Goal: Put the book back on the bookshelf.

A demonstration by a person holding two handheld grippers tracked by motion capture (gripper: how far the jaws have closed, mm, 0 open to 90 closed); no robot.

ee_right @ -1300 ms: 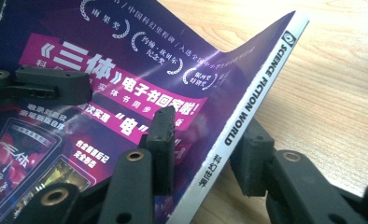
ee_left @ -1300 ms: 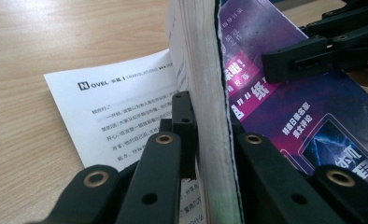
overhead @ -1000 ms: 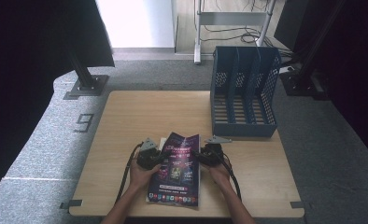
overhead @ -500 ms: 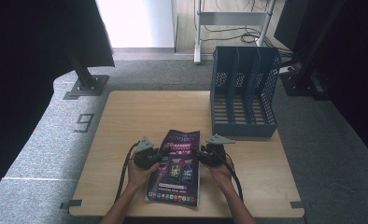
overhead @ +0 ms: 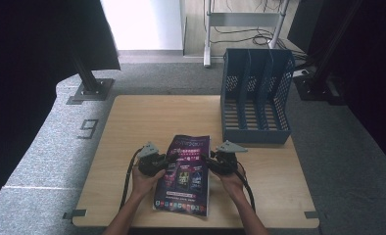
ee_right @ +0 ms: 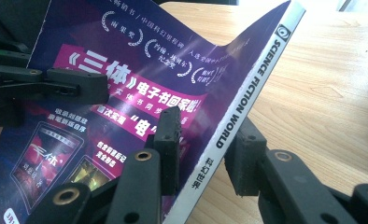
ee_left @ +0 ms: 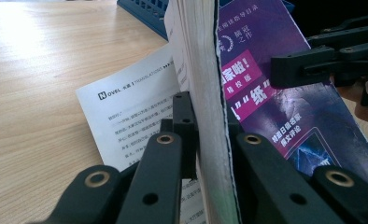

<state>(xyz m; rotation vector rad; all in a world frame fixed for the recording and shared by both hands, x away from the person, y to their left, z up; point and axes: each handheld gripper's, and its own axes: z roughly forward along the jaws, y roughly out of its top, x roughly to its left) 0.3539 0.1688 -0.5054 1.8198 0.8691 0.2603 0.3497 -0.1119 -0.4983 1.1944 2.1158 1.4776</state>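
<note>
Wooden counter (overhead: 147,117) carries a blue file rack (overhead: 254,98) at its far right. Left gripper (overhead: 162,161) and right gripper (overhead: 211,161) each have their fingers clamped on opposite edges of a purple magazine (overhead: 186,176).

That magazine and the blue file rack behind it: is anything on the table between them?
No. In the high view, only bare wooden table lies between the magazine and the blue file rack.
</note>
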